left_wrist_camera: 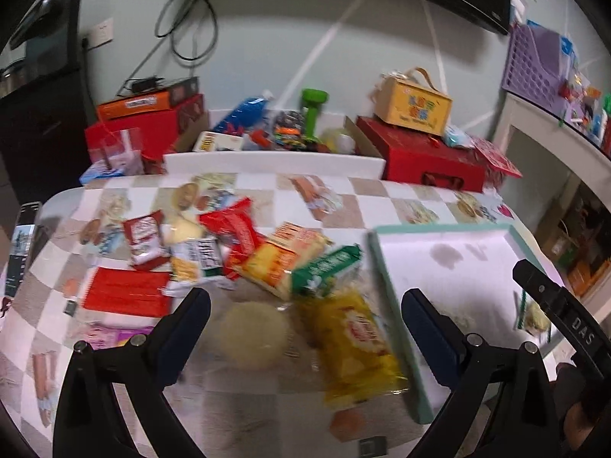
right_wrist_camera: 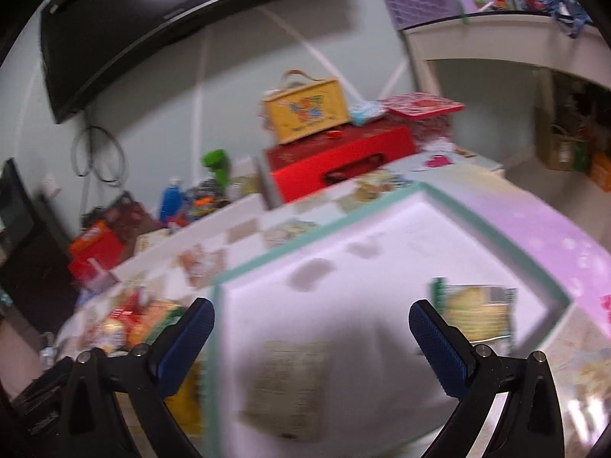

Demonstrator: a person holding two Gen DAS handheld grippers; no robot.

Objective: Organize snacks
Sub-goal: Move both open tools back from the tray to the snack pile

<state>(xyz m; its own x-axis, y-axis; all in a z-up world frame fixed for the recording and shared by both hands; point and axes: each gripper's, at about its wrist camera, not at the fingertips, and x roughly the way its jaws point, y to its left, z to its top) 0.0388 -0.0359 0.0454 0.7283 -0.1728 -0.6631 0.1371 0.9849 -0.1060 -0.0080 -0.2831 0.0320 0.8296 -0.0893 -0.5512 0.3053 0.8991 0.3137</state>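
Your left gripper (left_wrist_camera: 305,305) has its jaws spread wide and holds nothing. Between its fingers, on the checkered table (left_wrist_camera: 382,194), lie a pale round snack in clear wrap (left_wrist_camera: 254,334) and, just right of it, a yellow chip bag (left_wrist_camera: 355,339). Beyond the fingertips the snack pile spreads: a green packet (left_wrist_camera: 328,267) touching the chip bag's top, an orange-yellow pack (left_wrist_camera: 282,255), red wrappers (left_wrist_camera: 236,229) and a flat red pack (left_wrist_camera: 126,292) off to the left. The mint-rimmed tray (left_wrist_camera: 397,305) sits just right of the chip bag.

Your right gripper (right_wrist_camera: 311,328) is also wide open and empty, hovering over that tray (right_wrist_camera: 317,229). A blurred pale packet (right_wrist_camera: 286,381) lies inside the tray beneath your fingers, and a green-edged packet (right_wrist_camera: 477,305) rests near the tray's right corner.
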